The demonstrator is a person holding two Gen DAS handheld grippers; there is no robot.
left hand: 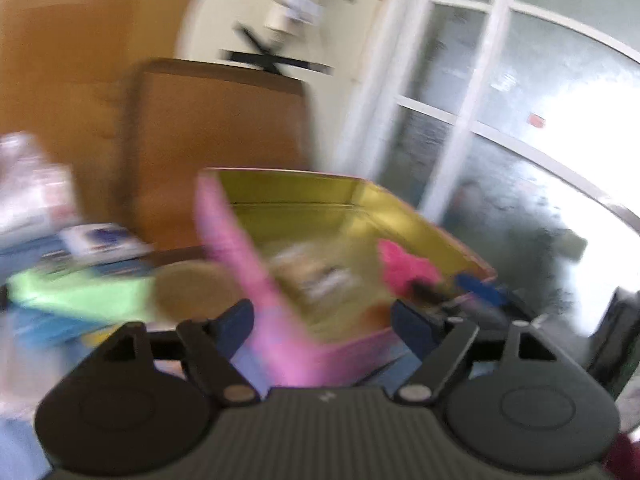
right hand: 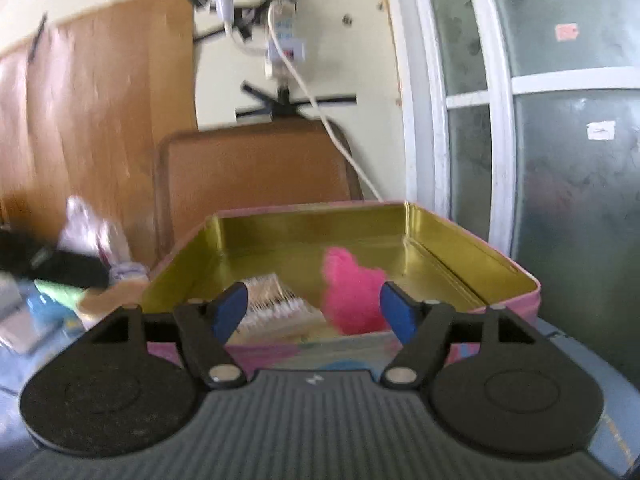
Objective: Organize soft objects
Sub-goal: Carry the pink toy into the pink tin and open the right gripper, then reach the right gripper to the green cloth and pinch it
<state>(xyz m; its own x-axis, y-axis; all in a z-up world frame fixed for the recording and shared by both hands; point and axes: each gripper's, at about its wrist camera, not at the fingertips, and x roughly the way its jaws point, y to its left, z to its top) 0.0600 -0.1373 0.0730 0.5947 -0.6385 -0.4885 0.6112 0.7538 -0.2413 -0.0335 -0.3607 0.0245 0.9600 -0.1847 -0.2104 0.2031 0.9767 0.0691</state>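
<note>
A pink tin with a gold inside (right hand: 460, 256) stands open in front of both grippers; the left wrist view shows it too (left hand: 420, 224), blurred. In it lie a fluffy pink soft object (right hand: 350, 294), also in the left wrist view (left hand: 404, 264), and a pale packet of cotton swabs (right hand: 276, 300). My right gripper (right hand: 312, 312) is open and empty just before the tin's near wall. My left gripper (left hand: 322, 320) is open over the tin's near left corner, nothing held. My right gripper's blue fingers (left hand: 480, 290) show at the tin's right edge in the left wrist view.
A green cloth (left hand: 80, 292), a round tan object (left hand: 192, 292) and packets (left hand: 100, 240) lie left of the tin on a blue surface. A brown board (right hand: 256, 168) leans on the wall behind. A white-framed glass door (right hand: 560, 140) stands to the right.
</note>
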